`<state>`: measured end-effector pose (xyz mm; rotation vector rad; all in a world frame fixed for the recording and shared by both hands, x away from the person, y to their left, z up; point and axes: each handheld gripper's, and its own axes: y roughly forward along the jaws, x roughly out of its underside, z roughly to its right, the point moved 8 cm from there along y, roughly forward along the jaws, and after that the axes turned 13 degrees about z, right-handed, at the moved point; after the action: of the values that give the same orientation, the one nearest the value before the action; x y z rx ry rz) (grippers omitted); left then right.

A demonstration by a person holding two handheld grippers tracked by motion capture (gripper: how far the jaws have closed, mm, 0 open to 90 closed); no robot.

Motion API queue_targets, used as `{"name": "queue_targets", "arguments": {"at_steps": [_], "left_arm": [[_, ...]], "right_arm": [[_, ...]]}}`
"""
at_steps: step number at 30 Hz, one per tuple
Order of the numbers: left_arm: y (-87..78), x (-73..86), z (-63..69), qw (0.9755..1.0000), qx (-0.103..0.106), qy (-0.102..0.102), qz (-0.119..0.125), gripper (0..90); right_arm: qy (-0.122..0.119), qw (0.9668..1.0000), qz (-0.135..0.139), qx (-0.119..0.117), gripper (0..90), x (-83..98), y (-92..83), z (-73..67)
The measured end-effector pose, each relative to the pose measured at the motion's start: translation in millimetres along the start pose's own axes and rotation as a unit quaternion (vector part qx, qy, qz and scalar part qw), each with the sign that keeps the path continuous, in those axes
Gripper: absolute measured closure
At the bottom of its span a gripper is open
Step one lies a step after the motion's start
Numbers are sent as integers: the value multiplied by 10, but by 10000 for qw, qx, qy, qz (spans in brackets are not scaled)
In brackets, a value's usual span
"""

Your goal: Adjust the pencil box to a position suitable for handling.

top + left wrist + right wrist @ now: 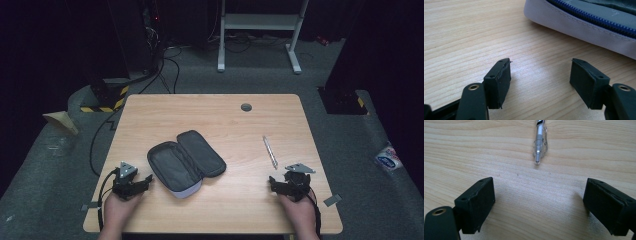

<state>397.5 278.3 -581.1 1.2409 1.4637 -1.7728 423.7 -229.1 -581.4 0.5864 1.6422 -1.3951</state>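
An unzipped grey pencil case [186, 161] lies open in the middle of the wooden table [215, 115]; its pale side and blue zip [584, 22] rise just beyond my left gripper. A clear pen [270, 151] lies to the right of the case, and its end [539, 143] points at my right gripper. My left gripper [134, 181] rests near the front left edge, beside the case, open and empty [540, 83]. Near the front right, just below the pen, my right gripper [289, 183] rests with its jaws wide apart and nothing between them [539, 205].
A round grey cable grommet [246, 107] sits near the table's far edge. Beyond the table stand a white frame [260, 30], cables and a yellow-black striped block [107, 97] on the dark floor. A white packet [388, 159] lies on the floor at the right.
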Motion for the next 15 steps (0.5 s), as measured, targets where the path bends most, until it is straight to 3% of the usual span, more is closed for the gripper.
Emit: {"name": "queue_targets", "arguments": {"at_steps": [7,15], "left_arm": [[-11,2,38,9999,119,75,17,366],[-25,-7,66,9997,197,112,-88,397]], "right_arm": [[-9,10000,11,15,118,5,-13,-8],[-78,9999,136,3,240,7,-78,-11]]}}
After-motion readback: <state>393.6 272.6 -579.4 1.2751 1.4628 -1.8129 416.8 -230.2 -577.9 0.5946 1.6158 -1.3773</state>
